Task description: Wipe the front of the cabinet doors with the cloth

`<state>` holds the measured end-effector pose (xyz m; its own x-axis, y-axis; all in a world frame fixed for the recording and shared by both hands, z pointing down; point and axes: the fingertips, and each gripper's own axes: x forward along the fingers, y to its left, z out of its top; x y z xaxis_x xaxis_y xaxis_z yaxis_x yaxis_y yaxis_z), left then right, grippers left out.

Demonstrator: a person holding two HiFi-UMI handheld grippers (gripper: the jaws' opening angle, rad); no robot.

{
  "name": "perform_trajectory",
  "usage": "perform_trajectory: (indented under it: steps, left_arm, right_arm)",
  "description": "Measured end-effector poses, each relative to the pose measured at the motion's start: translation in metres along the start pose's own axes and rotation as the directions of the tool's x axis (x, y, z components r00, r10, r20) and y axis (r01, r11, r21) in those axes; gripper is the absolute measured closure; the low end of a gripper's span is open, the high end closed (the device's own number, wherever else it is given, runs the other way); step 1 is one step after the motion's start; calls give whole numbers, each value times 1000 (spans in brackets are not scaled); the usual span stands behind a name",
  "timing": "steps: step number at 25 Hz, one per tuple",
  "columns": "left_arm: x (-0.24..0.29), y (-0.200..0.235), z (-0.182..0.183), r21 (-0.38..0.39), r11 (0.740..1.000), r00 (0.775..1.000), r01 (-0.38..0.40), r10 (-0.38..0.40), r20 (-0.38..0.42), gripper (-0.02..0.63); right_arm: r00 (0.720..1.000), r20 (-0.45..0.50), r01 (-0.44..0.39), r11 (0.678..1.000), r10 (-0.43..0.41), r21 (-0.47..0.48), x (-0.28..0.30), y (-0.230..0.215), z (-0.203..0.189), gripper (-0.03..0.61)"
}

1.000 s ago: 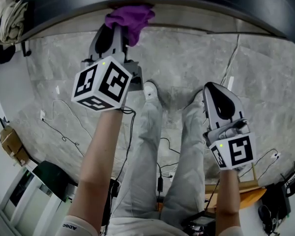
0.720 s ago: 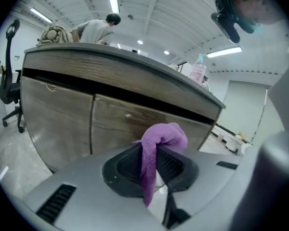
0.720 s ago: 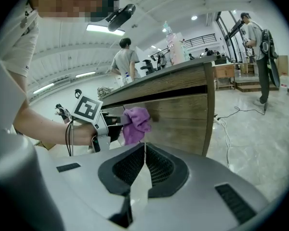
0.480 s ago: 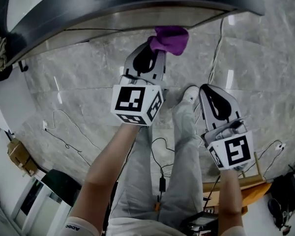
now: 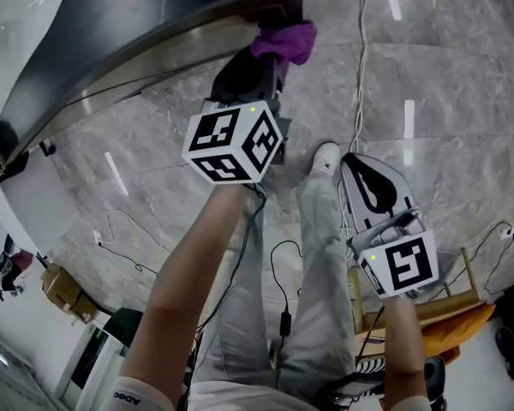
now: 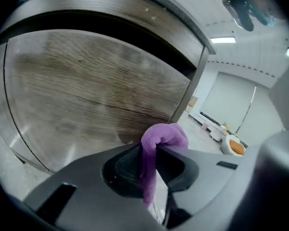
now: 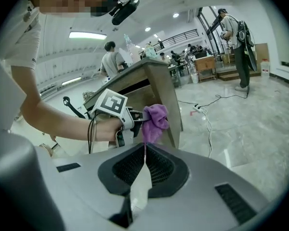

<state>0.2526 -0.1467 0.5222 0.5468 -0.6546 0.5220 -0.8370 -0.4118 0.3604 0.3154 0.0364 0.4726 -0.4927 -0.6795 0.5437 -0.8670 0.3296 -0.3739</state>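
Far left, cabinet [image 5: 111, 24]: dark top, runs diagonally across the upper left of head view. Wood-grain door front [image 6: 86, 90] fills most of L gripper view.
Cloth [image 5: 284, 41]: purple, bunched, at cabinet's right end. In L gripper view the cloth [image 6: 164, 136] sits by the door front's lower right edge; touching the wood or just off it, can't tell. In R gripper view the cloth [image 7: 155, 118] is at the cabinet's front corner.
L gripper [image 5: 270, 58]: raised toward cabinet, jaws clamped on cloth. Seen along the L gripper [image 6: 148, 158], a fold sticks up past the tips and a tail hangs down btwn the pads.
L marker cube [image 5: 234, 141]: faces camera, bare forearm behind it.
Shoe [image 5: 325, 156]: white, on floor btwn the two grippers, light trouser legs below it.
Cable [image 5: 360, 58]: white, runs down the floor just right of cloth.
R gripper [image 5: 366, 168]: lower, well apart from cabinet, right of the legs. Jaws together, nothing btwn them, as the R gripper [image 7: 144, 153] shows in its own view.
R marker cube [image 5: 401, 264]: near the wrist.
Floor [image 5: 463, 67]: grey marble tile w/ light streaks.
Bkgd, R gripper view: people standing, desks further back.
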Motion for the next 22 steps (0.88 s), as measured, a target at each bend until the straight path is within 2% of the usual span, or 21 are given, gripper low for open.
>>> perform_trajectory:
  steps: [9, 14, 22]
  left_arm:
    - [1, 22, 1, -58, 998, 1000, -25, 25, -11, 554]
    - [-18, 59, 6, -56, 997, 998, -56, 56, -5, 554]
    - [-58, 147, 15, -73, 988, 990, -138, 139, 6, 554]
  right_arm:
    - [998, 2, 56, 998, -56, 24, -2, -25, -4, 549]
    - [999, 6, 36, 999, -36, 9, 15, 0, 2, 549]
    - [1000, -29, -11, 999, 10, -30, 55, 55, -1, 549]
